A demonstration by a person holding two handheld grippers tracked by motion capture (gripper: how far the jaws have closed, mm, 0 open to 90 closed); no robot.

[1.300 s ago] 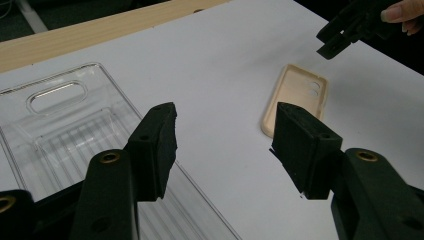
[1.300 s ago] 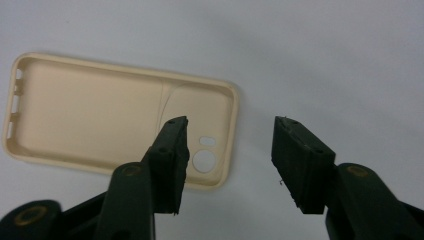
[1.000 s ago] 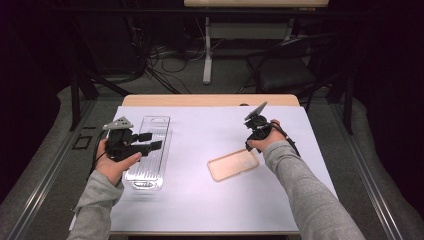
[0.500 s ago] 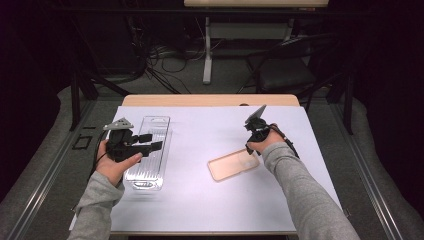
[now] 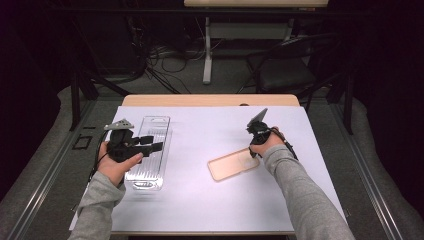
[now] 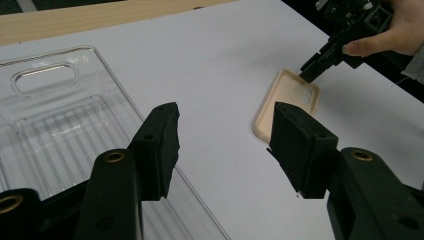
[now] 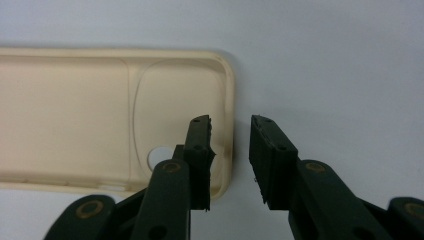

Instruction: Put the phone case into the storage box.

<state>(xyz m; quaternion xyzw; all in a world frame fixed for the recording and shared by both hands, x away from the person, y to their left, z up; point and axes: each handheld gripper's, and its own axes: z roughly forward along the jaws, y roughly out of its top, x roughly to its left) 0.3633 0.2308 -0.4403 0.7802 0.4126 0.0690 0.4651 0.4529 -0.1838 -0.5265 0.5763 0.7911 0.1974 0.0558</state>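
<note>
Right claw (image 7: pixel 230 150) tipped down over the end rim of the case (image 5: pixel 233 164), one jaw inside the shell, the other outside; jaws have just been closing, rim between them, a gap still showing (not yet clamped). Case lies hollow side up on the white surface (image 5: pixel 210 200), right of centre. Left claw (image 6: pixel 225 145) apart, empty, held above the clear tray (image 5: pixel 149 150) at left.

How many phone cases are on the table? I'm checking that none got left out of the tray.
1. The beige phone case lies open side up on the white table, right of the clear plastic tray, with the right claw straddling its end wall.
</note>
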